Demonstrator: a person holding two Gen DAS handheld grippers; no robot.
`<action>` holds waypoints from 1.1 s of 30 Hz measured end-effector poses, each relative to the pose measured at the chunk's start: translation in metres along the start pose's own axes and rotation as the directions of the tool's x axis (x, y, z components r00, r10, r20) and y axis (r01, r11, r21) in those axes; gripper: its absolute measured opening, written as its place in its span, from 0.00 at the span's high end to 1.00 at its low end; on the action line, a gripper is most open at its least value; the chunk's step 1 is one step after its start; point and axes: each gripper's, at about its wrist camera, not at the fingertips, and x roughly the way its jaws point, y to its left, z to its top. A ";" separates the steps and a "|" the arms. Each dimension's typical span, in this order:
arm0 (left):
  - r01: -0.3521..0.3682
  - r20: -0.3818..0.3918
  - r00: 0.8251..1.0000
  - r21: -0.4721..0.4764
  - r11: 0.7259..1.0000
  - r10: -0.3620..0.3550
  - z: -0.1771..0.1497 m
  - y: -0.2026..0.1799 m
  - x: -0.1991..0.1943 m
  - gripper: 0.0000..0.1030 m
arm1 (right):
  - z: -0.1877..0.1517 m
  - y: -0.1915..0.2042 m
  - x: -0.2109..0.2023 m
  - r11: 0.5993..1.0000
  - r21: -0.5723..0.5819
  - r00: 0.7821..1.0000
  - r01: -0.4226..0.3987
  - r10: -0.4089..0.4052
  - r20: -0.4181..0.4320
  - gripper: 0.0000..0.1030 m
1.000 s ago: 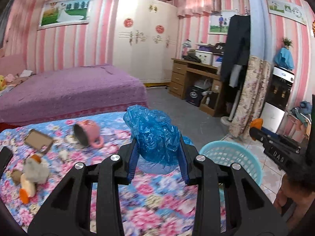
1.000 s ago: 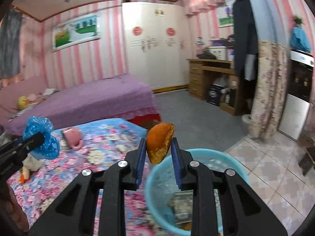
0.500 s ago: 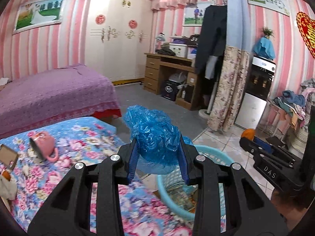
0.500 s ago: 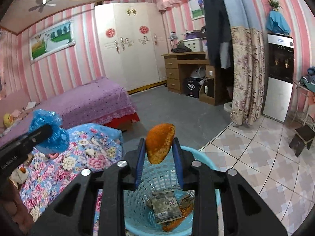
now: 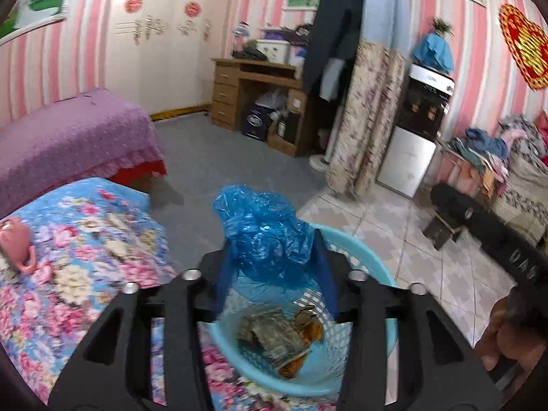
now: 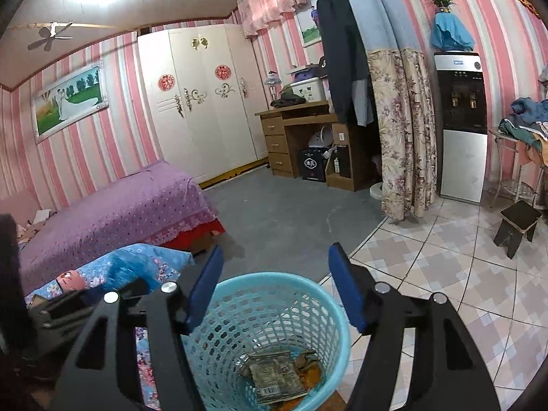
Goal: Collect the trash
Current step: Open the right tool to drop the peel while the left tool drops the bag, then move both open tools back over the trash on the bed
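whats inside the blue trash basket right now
Inside the blue basket lie a crumpled printed wrapper and orange scraps. The wrapper covers part of the bottom, so anything beneath it cannot be seen.

A home bedroom: purple-covered bed (image 6: 113,212), white wardrobe (image 6: 198,99), wooden desk (image 6: 301,137), pink striped walls (image 6: 113,102).

L claw (image 5: 274,267) clamped on load; R claw (image 6: 275,284) jaws spread wide.
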 end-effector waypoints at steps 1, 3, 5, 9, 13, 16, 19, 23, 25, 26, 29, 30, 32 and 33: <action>0.008 -0.006 1.000 0.012 1.000 -0.007 -0.001 -0.004 0.005 0.32 | 0.001 -0.002 0.000 1.000 0.005 1.000 -0.001 0.001 0.004 0.37; -0.003 0.005 1.000 0.058 0.998 0.003 -0.005 -0.015 0.010 0.14 | 0.001 -0.004 0.000 1.000 0.012 1.000 0.000 0.000 0.010 0.36; -0.015 0.017 1.000 0.083 0.996 0.014 -0.007 -0.015 0.008 0.13 | 0.002 -0.002 0.002 1.000 0.011 1.000 -0.009 0.009 0.008 0.35; -0.100 0.056 0.994 0.025 0.995 0.099 -0.012 0.026 -0.029 0.13 | -0.002 0.013 0.006 0.999 -0.010 0.999 -0.045 0.045 -0.001 0.32; -0.217 0.118 0.968 -0.066 0.974 0.223 -0.022 0.085 -0.099 0.12 | -0.006 0.042 0.007 0.993 -0.055 0.994 -0.105 0.105 -0.019 0.31; -0.341 0.145 0.922 -0.133 0.931 0.358 -0.042 0.133 -0.162 0.10 | -0.012 0.067 0.002 0.982 -0.090 0.986 -0.167 0.166 -0.021 0.26; -0.431 0.145 0.877 -0.190 0.882 0.459 -0.065 0.170 -0.211 0.10 | -0.018 0.092 -0.003 0.968 -0.133 0.978 -0.210 0.208 -0.031 0.26; -0.529 0.131 0.817 -0.217 0.820 0.562 -0.095 0.200 -0.256 0.10 | -0.028 0.127 -0.012 0.941 -0.157 0.954 -0.300 0.297 -0.041 0.23; -0.572 0.126 0.785 -0.227 0.788 0.607 -0.113 0.216 -0.274 0.09 | -0.035 0.145 -0.018 0.926 -0.185 0.944 -0.330 0.328 -0.041 0.22; -0.586 0.124 0.773 -0.240 0.774 0.623 -0.120 0.222 -0.279 0.09 | -0.040 0.158 -0.022 0.915 -0.210 0.938 -0.346 0.343 -0.048 0.20; -0.603 0.102 0.746 -0.314 0.733 0.658 -0.147 0.248 -0.302 0.09 | -0.056 0.188 -0.030 0.880 -0.257 0.916 -0.400 0.392 -0.084 0.20; -0.603 0.096 0.744 -0.331 0.726 0.661 -0.153 0.255 -0.308 0.09 | -0.061 0.197 -0.032 0.868 -0.264 0.908 -0.420 0.408 -0.100 0.20; -0.616 0.100 0.728 -0.337 0.712 0.678 -0.155 0.261 -0.317 0.09 | -0.064 0.208 -0.035 0.858 -0.262 0.897 -0.442 0.428 -0.111 0.20; -0.625 0.100 0.721 -0.333 0.706 0.686 -0.157 0.263 -0.319 0.09 | -0.065 0.213 -0.036 0.855 -0.261 0.894 -0.448 0.434 -0.113 0.20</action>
